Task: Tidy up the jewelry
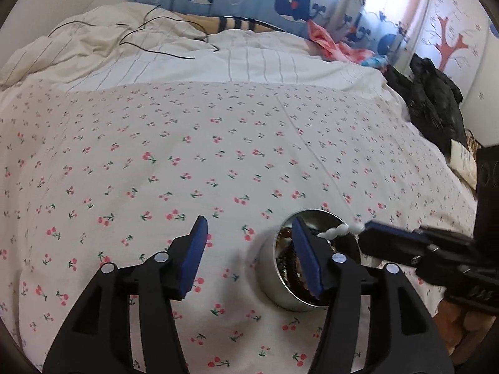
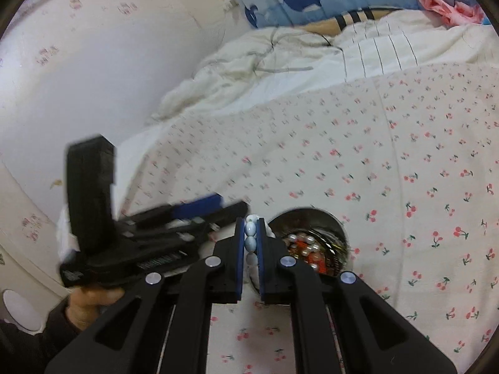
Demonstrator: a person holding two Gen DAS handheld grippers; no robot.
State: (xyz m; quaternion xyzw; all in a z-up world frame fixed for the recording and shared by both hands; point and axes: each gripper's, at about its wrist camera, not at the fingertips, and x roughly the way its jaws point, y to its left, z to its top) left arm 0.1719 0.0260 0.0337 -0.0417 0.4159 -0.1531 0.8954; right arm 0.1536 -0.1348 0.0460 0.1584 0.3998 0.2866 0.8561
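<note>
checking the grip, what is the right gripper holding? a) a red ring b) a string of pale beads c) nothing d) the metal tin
b: the right gripper is shut on a string of pale beads, beside the metal tin.

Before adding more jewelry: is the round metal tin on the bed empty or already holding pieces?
Already holding pieces. The metal tin stands lidless on the cherry-print sheet, with pearl and red-brown beads visible inside.
</note>
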